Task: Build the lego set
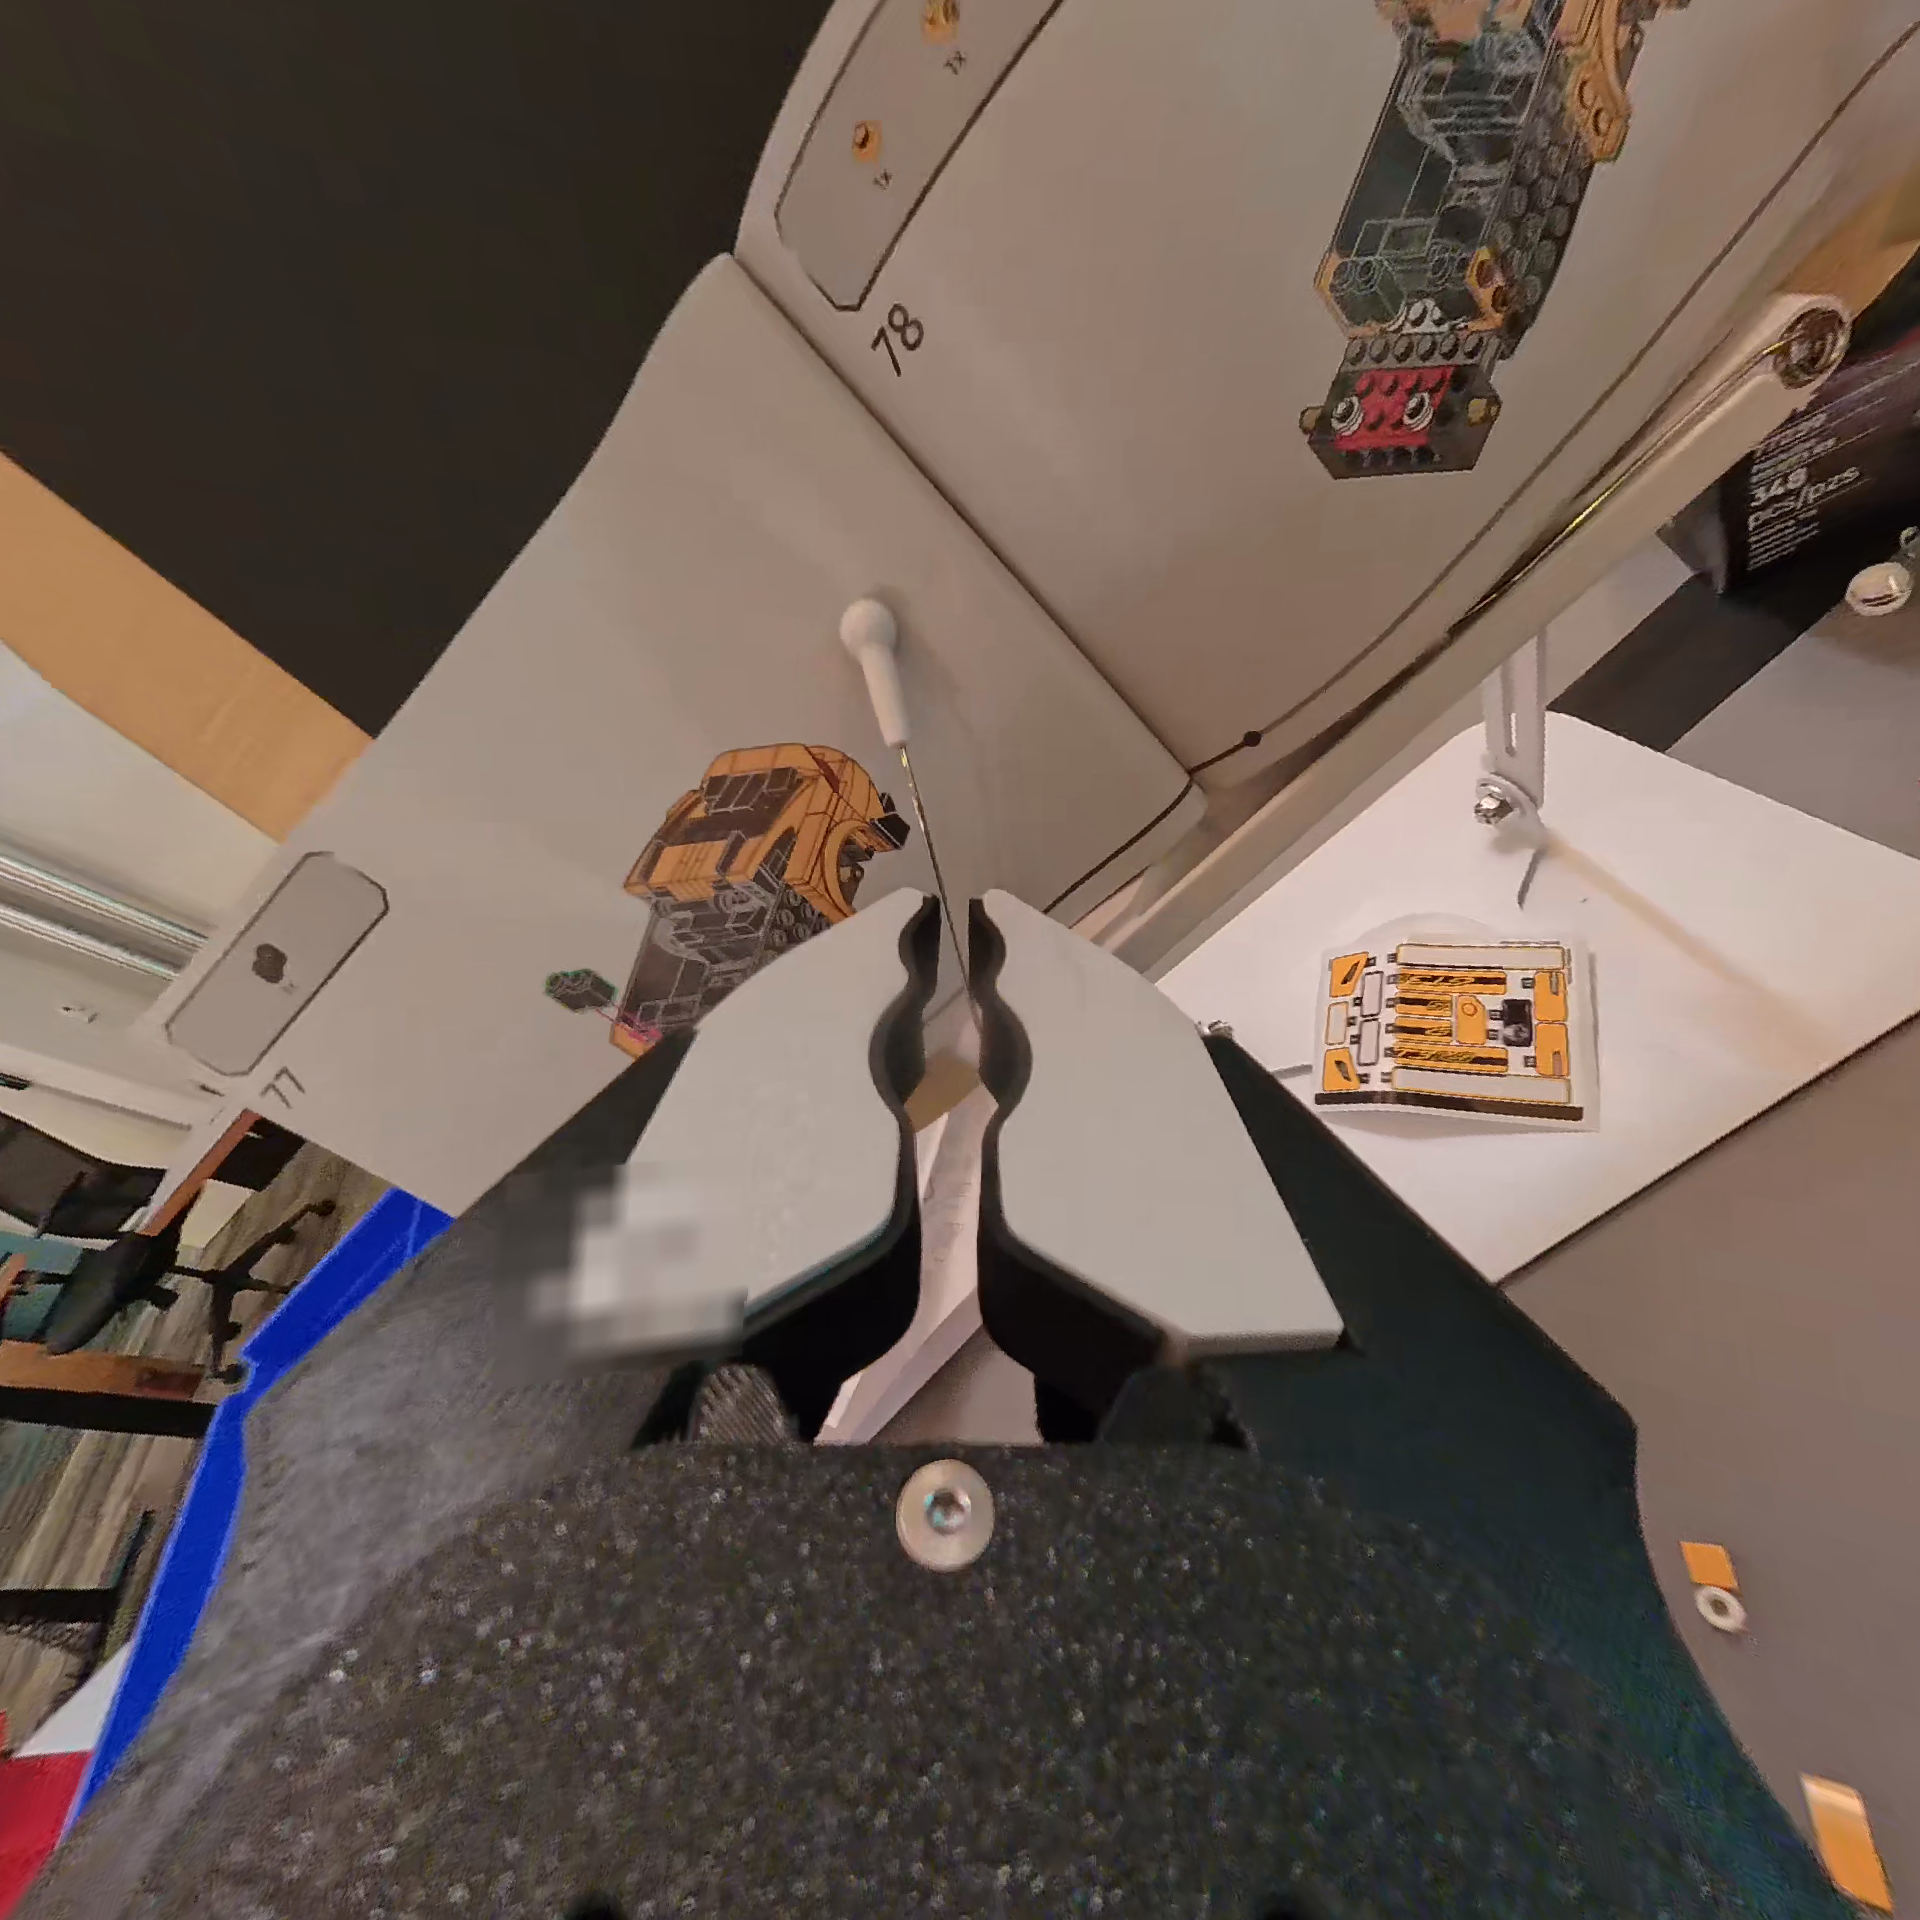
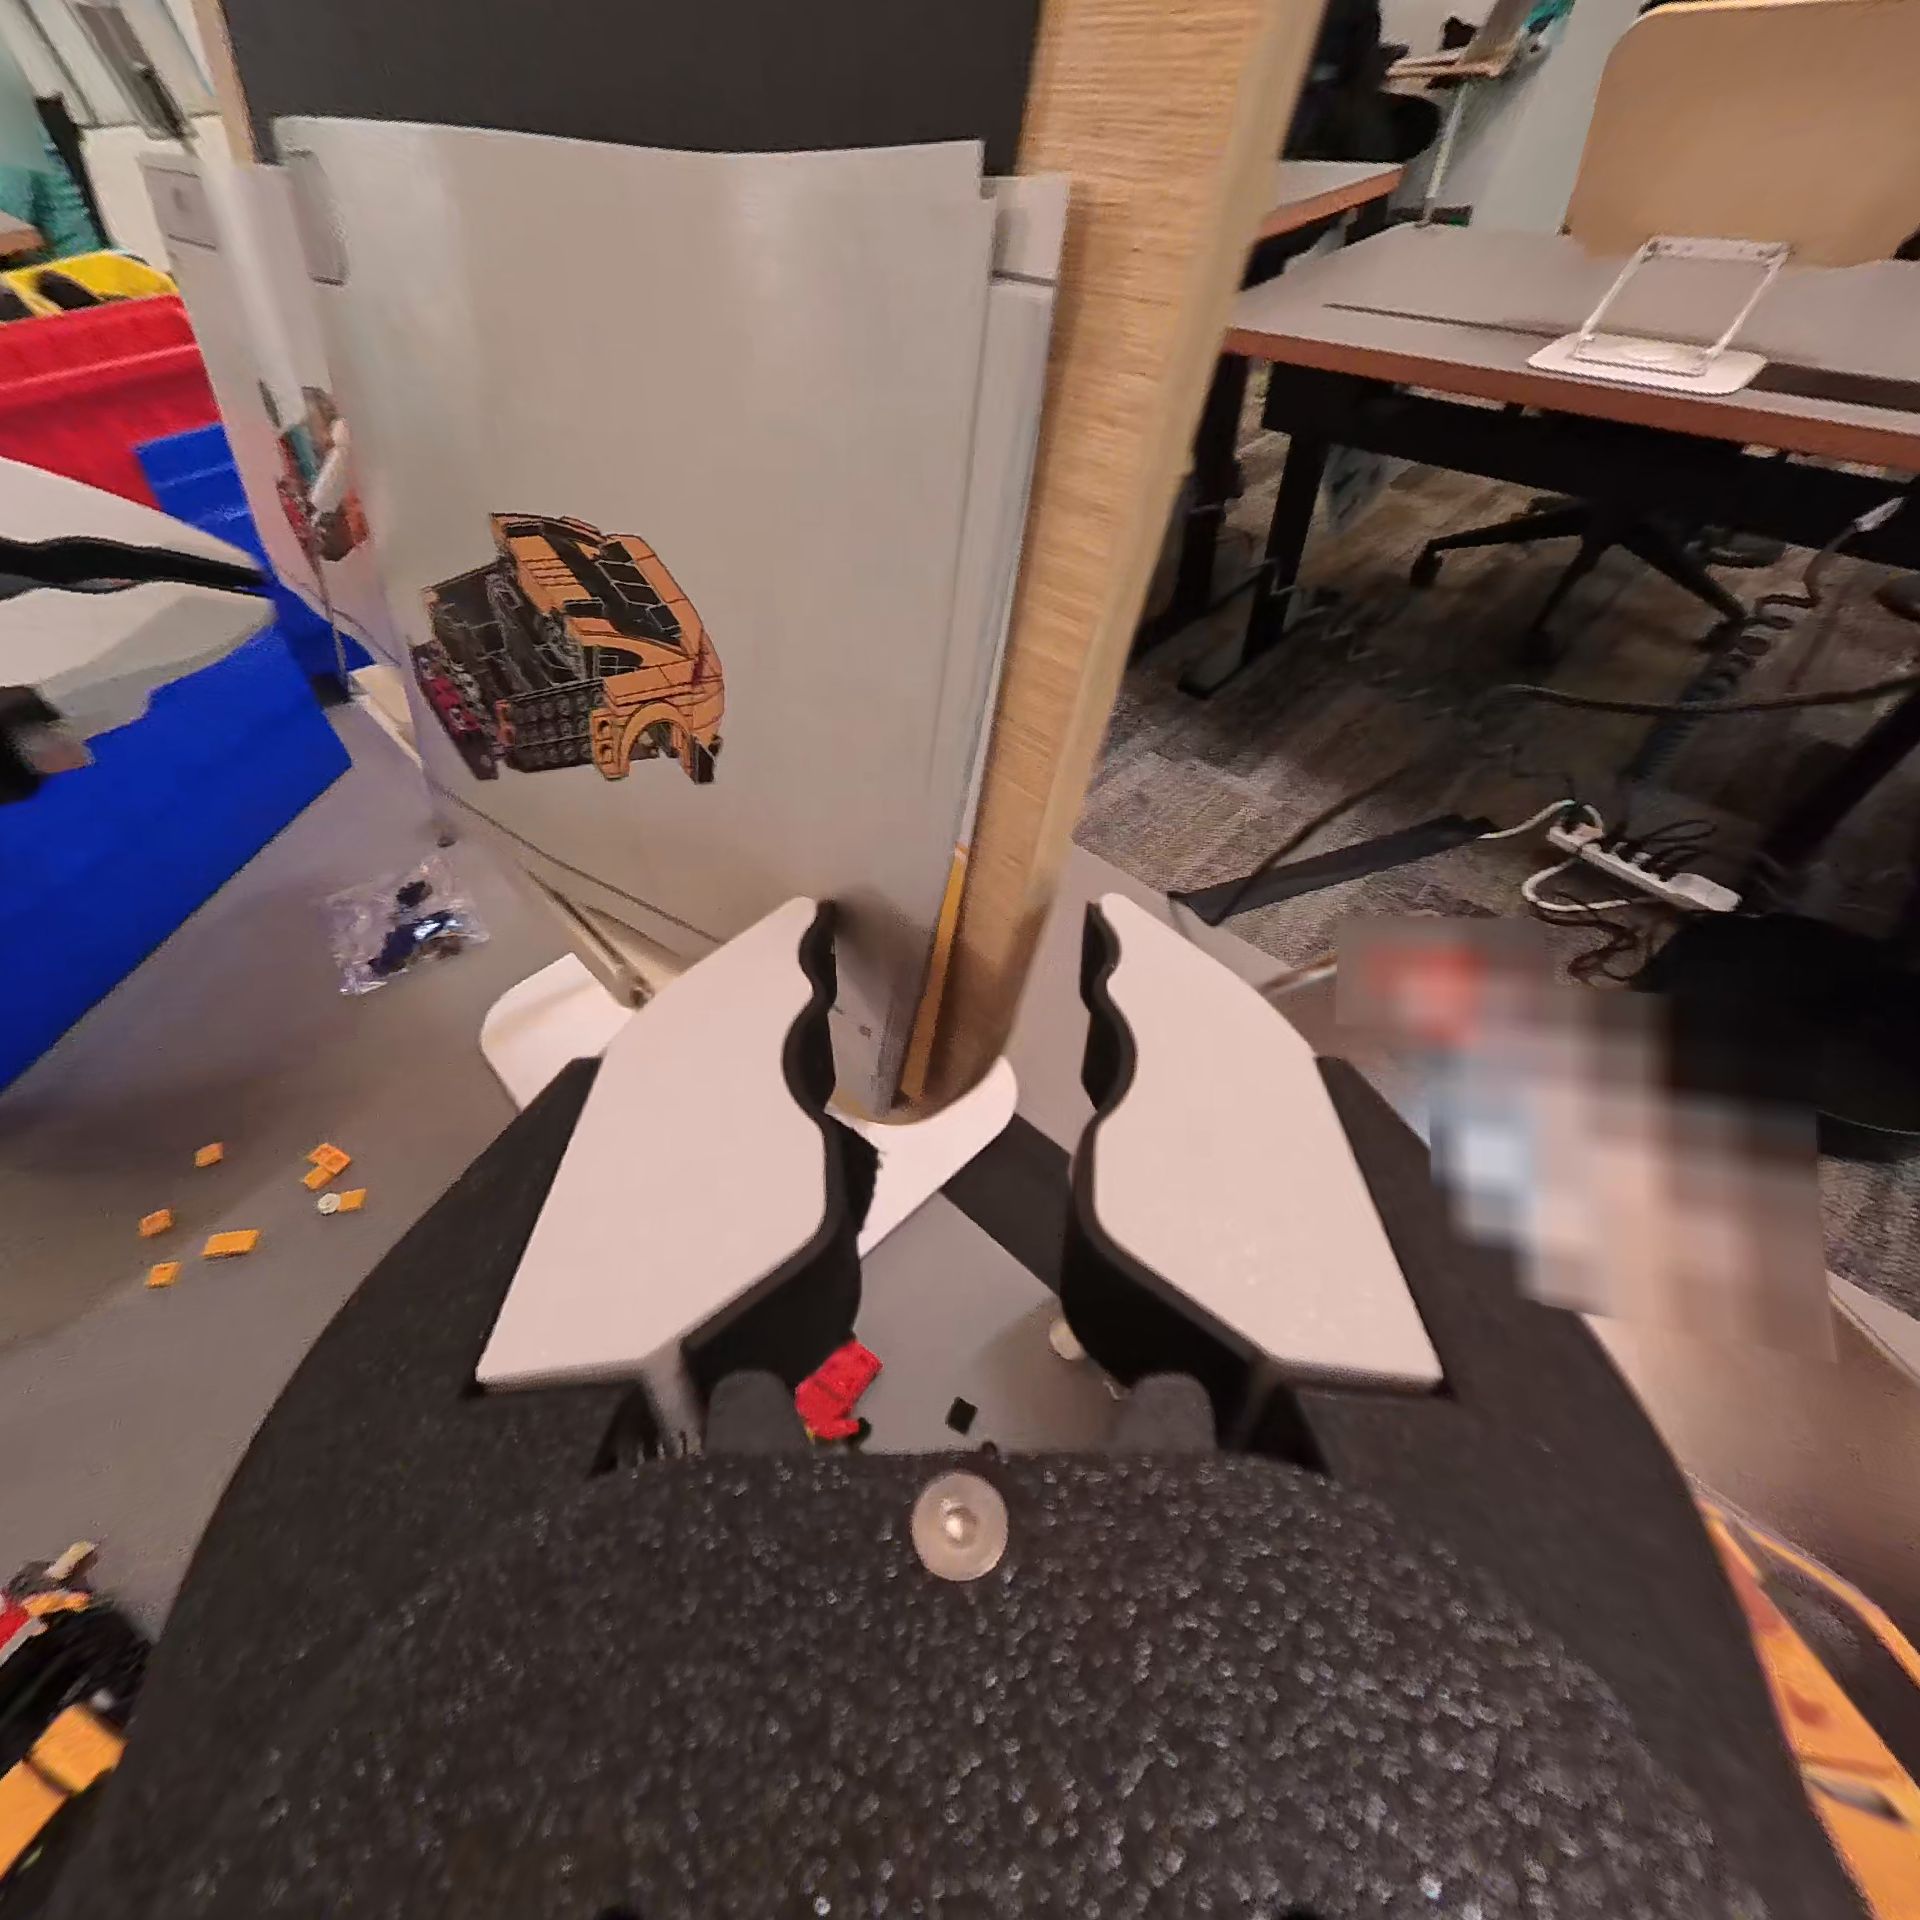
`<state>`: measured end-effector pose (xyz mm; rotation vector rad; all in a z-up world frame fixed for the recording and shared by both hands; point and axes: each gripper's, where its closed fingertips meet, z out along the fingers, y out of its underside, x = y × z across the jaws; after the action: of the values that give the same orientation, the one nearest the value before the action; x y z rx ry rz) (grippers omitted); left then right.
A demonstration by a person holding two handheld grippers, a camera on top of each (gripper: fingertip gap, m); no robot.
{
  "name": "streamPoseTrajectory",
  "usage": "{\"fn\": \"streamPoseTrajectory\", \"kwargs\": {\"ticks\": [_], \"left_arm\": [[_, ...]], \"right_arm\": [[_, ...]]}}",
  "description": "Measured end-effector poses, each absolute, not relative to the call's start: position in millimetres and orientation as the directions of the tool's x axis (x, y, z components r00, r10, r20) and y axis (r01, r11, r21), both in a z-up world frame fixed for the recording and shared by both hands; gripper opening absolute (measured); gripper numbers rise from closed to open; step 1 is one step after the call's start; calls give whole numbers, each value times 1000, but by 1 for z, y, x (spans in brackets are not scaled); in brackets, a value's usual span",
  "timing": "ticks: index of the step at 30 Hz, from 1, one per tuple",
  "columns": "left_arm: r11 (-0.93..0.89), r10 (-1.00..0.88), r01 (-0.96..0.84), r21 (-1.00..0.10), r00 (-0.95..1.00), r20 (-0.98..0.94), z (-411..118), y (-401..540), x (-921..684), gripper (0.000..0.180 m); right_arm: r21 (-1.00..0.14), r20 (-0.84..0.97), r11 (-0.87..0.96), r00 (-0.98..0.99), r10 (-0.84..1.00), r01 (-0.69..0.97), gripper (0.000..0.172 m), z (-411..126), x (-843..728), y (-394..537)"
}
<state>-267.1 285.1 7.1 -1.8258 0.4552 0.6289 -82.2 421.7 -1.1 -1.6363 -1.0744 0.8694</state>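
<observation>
An open building-instruction booklet [image 1: 1039, 468] stands on a book stand with a wooden back board [image 2: 1122, 416] and a white base [image 2: 540, 1018]. A thin page-holder wire [image 1: 925, 821] with a white knob [image 1: 868, 632] lies against the left page. My left gripper [image 1: 951, 909] is shut on this wire, which runs down the narrow slit between the fingertips. My right gripper [image 2: 956, 914] is open at the stand's right edge. The right-hand page [image 2: 727, 416] and the board's edge stand between its fingers, with a gap on the right side.
A sticker sheet [image 1: 1455, 1029] lies on the white base. A blue bin [image 2: 156, 810] and a red bin [image 2: 94, 384] are at the left. A bag of small parts [image 2: 405, 925], loose orange pieces [image 2: 229, 1242] and a red piece [image 2: 836, 1387] lie on the grey table. Left tips to right tips: about 25 centimetres. To reach the red piece [image 2: 836, 1387] in a straight line is about 20 centimetres for my right fingers, about 30 centimetres for my left.
</observation>
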Motion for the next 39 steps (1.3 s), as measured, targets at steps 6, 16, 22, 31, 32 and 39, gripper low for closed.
{"fn": "streamPoseTrajectory", "kwargs": {"ticks": [6,16,22,31,32,39], "left_arm": [[-312,-44,-507,-803,852,-521,-6,272,-257,6],[-297,-192,-380,-876,922,-335,-41,230,-218,9],[-347,-464,-298,-889,878,-113,-87,163,-158,24],[-508,-618,-422,-751,786,-24,-171,114,-84,62],[-512,-621,-429,-744,783,-24,-174,112,-80,67],[-487,-647,-545,-683,750,-137,-198,114,-75,69]], "right_arm": [[-971,-12,-116,449,894,207,62,0,-70,436],[-974,56,-65,513,857,216,52,14,-61,426],[-974,120,60,268,956,220,51,11,-26,309],[-844,14,-51,117,993,534,72,-142,3,161],[-830,12,-67,138,990,554,72,-154,4,157],[-735,61,-102,215,975,670,72,-193,-1,158]]}}
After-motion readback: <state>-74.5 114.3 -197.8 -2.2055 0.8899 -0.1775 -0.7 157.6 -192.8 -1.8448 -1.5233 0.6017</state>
